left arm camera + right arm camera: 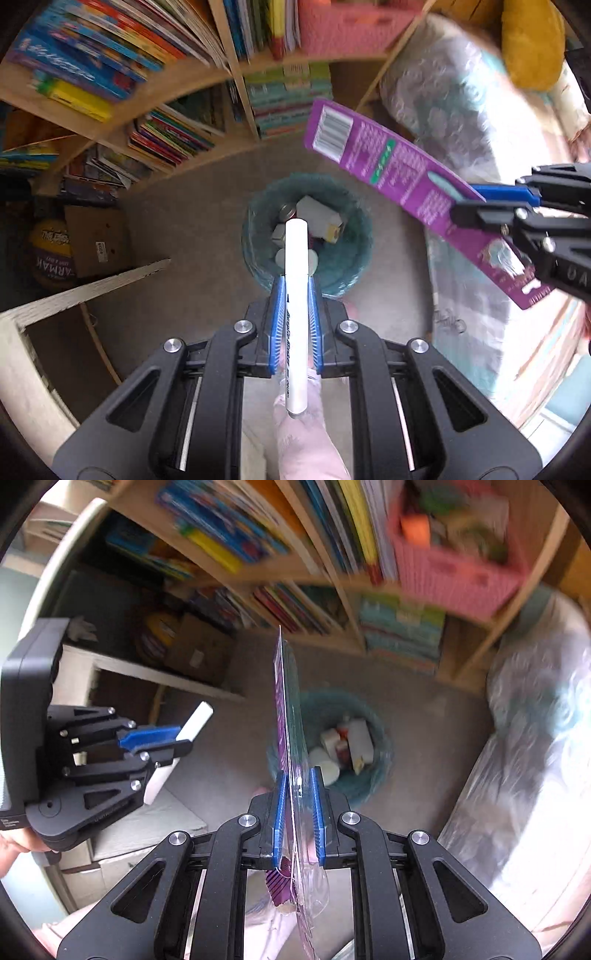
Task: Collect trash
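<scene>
My left gripper is shut on a white marker pen and holds it upright, high above a teal waste bin that stands on the carpet with several pieces of trash inside. My right gripper is shut on a purple toothbrush package, seen edge-on, with the bin below and just right of it. In the left wrist view the package is held by the right gripper at the right. In the right wrist view the left gripper holds the pen at the left.
A wooden bookshelf full of books stands behind the bin. A bed with a patterned cover lies at the right. A cardboard box and a ball sit at the left beside a white desk edge.
</scene>
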The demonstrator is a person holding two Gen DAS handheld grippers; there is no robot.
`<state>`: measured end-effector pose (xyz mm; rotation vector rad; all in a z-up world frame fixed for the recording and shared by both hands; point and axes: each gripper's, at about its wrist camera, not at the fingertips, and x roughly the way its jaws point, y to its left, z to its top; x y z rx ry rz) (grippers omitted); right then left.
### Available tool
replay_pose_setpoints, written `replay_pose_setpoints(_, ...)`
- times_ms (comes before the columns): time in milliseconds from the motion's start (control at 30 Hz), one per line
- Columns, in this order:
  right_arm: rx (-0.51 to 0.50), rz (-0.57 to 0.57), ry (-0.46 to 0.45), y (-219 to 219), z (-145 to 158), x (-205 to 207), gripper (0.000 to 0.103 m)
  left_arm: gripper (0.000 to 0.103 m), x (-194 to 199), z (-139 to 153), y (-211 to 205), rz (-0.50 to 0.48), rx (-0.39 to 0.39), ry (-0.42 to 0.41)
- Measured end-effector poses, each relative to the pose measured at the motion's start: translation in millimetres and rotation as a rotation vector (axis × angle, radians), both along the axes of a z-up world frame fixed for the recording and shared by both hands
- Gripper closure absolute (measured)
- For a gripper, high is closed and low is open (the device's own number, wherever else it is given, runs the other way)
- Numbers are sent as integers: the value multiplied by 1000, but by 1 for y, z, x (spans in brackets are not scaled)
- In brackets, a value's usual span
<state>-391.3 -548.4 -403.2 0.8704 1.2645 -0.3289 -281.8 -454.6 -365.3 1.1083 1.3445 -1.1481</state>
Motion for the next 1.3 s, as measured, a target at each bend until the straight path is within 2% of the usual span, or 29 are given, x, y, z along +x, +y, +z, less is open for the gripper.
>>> replay_pose_setpoints(133,43,-33,16,7,-39,-1,89,92,0,-45,0,7,52,66)
replay_pose_setpoints(233,50,-46,16,9,-60,0,86,92,0,-66,1,-2,56,67)
replay_pose_setpoints(267,54,-49,20,9,-69,0,82,91,0,-72,1,-2,53,59)
replay_pose_setpoints(300,58,-58,18,8,-76,0,73,82,0,-79,0,1,45,58)
replay_pose_setpoints(333,49,-67,17,7,-82,0,44,51,0,-86,-1,0,43,50)
replay_pose_setpoints(367,25,-79,21,6,-86,0,29,34,0,-96,-2,0,38,34)
replay_pose_setpoints(400,25,-89,14,4,-90,-2,30,20,1,-102,-4,-1,36,25)
replay_pose_setpoints(533,26,-143,11,-6,-89,-11,31,21,3,-116,-4,-7,77,-7)
replay_pose_setpoints(700,12,-186,-4,-10,-65,-31,31,21,6,-95,10,-37,54,-35)
replay_pose_setpoints(933,-17,-181,-37,-11,-9,-45,31,20,3,-33,20,-86,5,-90)
replay_pose_setpoints(1133,-53,-124,-98,-7,58,-34,27,17,6,33,27,-51,-56,-108)
replay_pose_setpoints(1233,-77,-68,-129,-3,91,-21,22,11,15,72,36,6,-82,-130)
replay_pose_setpoints(1300,-97,-17,-148,1,117,-5,21,11,24,96,45,61,-100,-121)
